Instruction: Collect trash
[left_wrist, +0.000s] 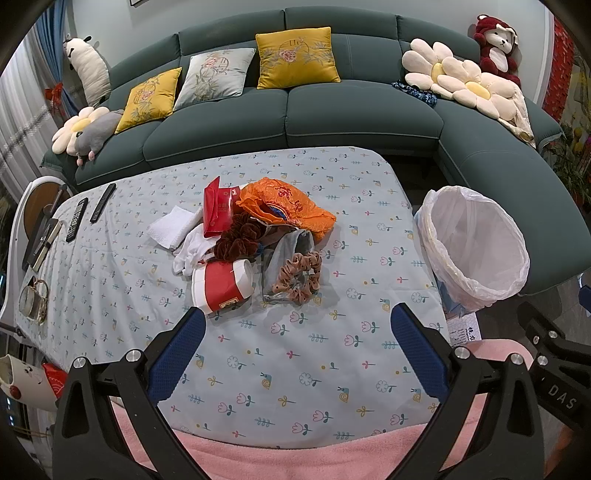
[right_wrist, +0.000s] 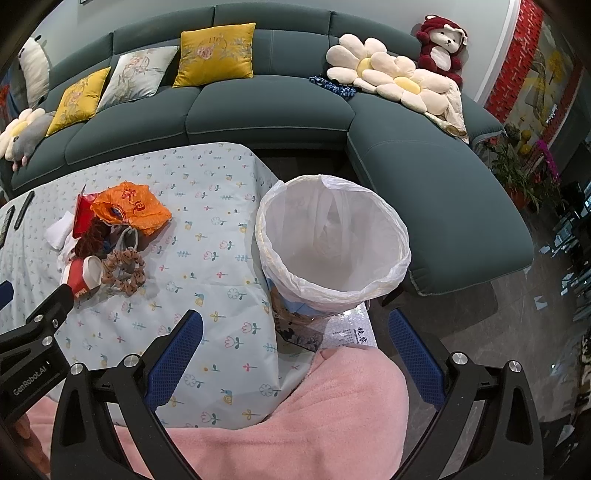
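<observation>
Your left gripper (left_wrist: 297, 347) and right gripper (right_wrist: 295, 350) both hover spread wide, holding nothing. Just beyond the left one, a red paper cup (left_wrist: 225, 286) lies tipped among 2 scrunchies and an orange bag (left_wrist: 288, 206). Right of that pile stands the lined trash bin (right_wrist: 332, 236).

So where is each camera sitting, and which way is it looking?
Left wrist: sits on the left gripper, looking across the table at the trash pile; open blue fingers show, the right gripper at the edge.
Right wrist: sits on the right gripper, facing the lined bin by the table; the left gripper shows.
Both share: the paper cup, the bin, the sofa.
</observation>
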